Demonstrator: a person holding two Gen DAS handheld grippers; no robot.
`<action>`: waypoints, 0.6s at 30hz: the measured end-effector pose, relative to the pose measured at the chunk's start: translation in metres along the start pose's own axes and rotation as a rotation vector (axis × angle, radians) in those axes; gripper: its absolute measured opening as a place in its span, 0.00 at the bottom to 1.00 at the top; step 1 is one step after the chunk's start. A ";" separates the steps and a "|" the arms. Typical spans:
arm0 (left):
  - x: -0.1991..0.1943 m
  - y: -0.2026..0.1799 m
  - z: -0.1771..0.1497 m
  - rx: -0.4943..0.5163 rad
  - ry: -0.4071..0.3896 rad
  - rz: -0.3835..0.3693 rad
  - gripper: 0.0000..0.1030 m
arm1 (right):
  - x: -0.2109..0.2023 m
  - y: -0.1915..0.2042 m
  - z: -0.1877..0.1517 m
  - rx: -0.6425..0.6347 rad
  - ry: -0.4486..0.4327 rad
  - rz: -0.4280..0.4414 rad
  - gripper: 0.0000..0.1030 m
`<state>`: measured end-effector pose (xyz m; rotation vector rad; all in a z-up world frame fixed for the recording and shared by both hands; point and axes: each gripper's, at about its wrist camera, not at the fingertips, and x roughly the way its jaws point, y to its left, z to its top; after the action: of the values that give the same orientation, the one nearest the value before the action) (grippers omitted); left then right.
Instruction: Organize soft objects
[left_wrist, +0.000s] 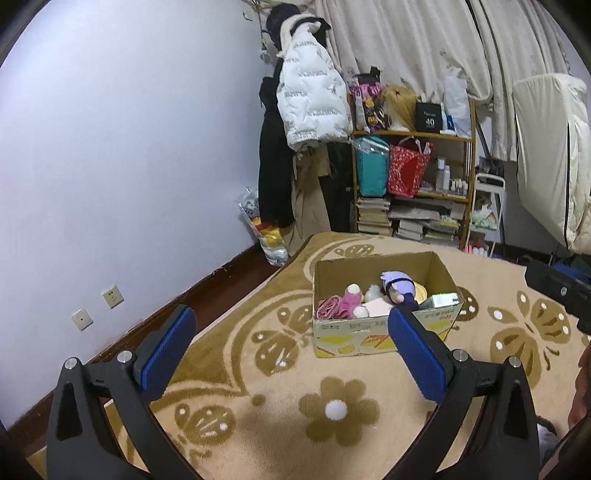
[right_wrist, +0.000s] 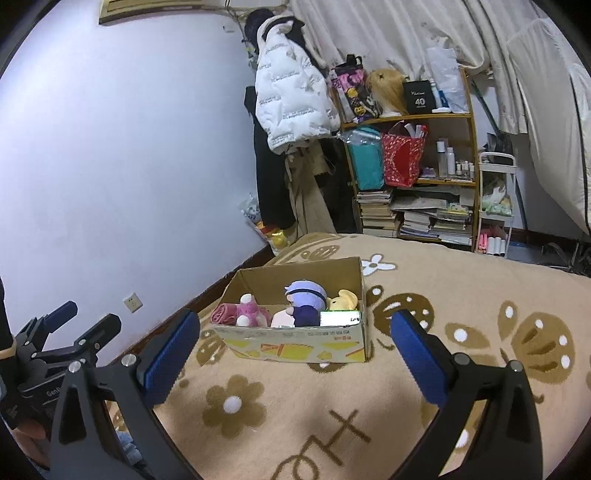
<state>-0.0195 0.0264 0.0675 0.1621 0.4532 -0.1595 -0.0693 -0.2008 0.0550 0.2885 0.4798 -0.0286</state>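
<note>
Black box (right_wrist: 418, 96) on shelf: "40".

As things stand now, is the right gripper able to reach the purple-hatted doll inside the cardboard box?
Probably yes. The right gripper is open and empty, the cardboard box has no lid, and the purple-hatted doll sits high in it. Only bare blanket lies between; the neighbouring plush toys crowd it slightly.

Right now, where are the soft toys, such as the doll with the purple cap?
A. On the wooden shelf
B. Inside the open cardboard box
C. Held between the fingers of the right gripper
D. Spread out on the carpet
B: the doll with the purple cap sits with the pink plush toy inside the open cardboard box on the carpet, and both the left gripper and the right gripper are open and hold nothing.
</note>
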 end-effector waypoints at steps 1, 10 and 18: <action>-0.003 0.001 -0.003 -0.008 -0.007 0.002 1.00 | -0.002 0.000 -0.002 0.004 -0.005 0.001 1.00; 0.000 -0.002 -0.019 -0.002 -0.011 0.001 1.00 | -0.010 -0.009 -0.018 0.024 -0.038 -0.001 1.00; 0.009 -0.010 -0.029 0.031 0.016 -0.009 1.00 | -0.002 -0.019 -0.029 0.061 -0.014 0.000 1.00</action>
<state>-0.0255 0.0207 0.0366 0.1923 0.4680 -0.1743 -0.0862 -0.2111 0.0265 0.3481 0.4655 -0.0452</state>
